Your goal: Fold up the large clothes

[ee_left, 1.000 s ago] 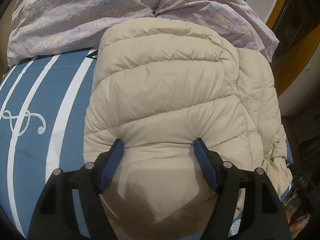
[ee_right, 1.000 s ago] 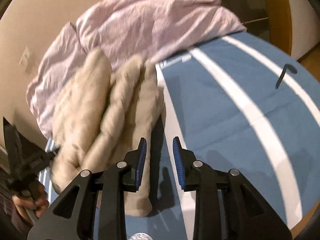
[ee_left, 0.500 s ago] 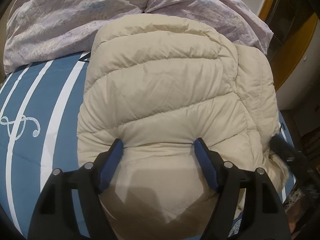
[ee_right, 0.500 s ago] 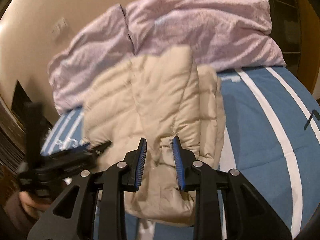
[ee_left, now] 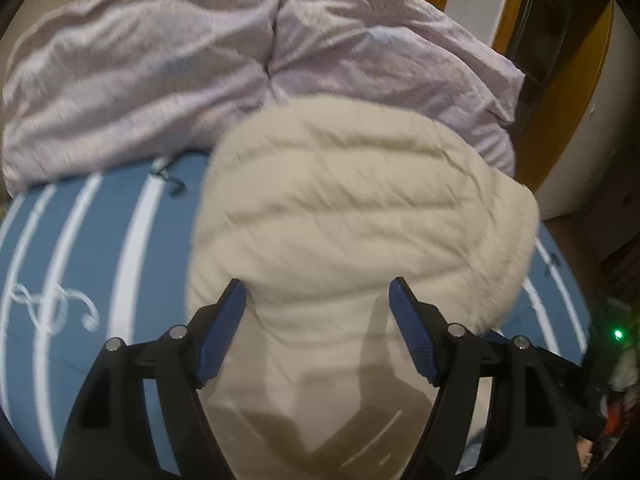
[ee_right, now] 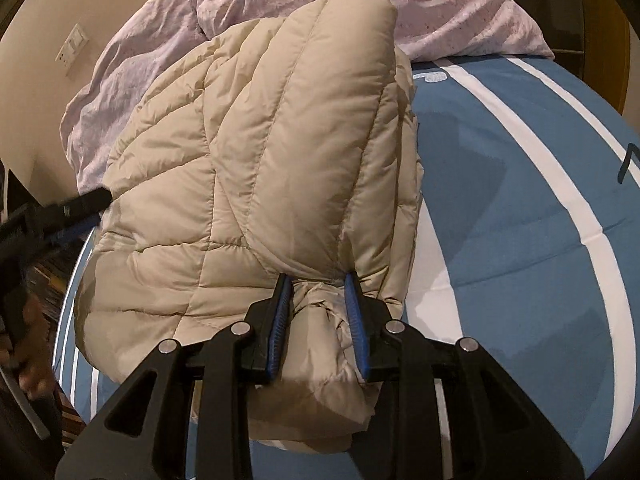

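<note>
Jacket (ee_right: 248, 168) folded on bed (ee_right: 520, 208) | right gripper (ee_right: 316, 316) jaws pinching its edge | left gripper (ee_left: 316, 320) jaws wide, straddling padding | risk: slippery puffy shell springs open.

Lilac duvet (ee_left: 200, 60), striped blue bedspread (ee_right: 520, 200) — wall socket (ee_right: 72, 50)

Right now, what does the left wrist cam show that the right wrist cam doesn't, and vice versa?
Left wrist only: the left gripper with its jaws wide, straddling the near part of the cream quilted puffer jacket; a white swirl motif on the cover; a green indicator light at the right edge.

Right wrist only: the right gripper shut on a bunched fold of the jacket; a wall switch plate; a dark hook-shaped mark on the cover.

Both: the jacket lying folded on the blue bedcover with white stripes, and the crumpled lilac duvet behind it.
</note>
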The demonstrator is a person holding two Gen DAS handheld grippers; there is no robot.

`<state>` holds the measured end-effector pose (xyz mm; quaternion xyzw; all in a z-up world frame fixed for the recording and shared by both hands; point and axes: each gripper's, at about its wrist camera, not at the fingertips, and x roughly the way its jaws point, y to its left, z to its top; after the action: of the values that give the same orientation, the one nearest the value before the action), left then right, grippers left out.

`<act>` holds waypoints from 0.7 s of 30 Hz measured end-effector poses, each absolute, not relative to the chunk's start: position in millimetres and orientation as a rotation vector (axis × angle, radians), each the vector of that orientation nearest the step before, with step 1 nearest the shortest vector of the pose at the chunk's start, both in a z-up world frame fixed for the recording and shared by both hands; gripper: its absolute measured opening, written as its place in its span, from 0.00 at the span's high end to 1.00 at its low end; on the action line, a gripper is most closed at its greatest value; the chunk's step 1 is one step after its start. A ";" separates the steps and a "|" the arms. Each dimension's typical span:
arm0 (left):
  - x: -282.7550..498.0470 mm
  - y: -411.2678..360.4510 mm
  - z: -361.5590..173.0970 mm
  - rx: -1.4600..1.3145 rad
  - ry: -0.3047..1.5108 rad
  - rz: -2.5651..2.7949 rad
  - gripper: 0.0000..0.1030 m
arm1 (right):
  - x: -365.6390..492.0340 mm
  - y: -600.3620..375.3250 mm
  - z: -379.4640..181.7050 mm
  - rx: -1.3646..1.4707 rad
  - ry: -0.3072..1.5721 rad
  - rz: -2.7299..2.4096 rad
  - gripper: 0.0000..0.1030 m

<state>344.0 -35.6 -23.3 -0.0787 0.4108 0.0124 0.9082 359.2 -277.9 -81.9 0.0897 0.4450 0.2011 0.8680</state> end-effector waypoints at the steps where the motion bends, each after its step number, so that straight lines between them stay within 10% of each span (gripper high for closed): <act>1: 348.8 -35.1 -18.3 -0.126 0.832 0.054 0.29 | 359.7 -275.2 -82.6 0.185 0.933 0.421 0.73; 21: 415.8 -27.3 -62.5 0.035 0.833 0.230 0.20 | 369.6 -266.4 -40.8 0.144 0.884 0.396 0.65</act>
<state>415.8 -27.3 -62.5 0.0167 0.4036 0.1113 0.9080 369.6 -266.4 -40.8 0.0692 0.4247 0.1903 0.8824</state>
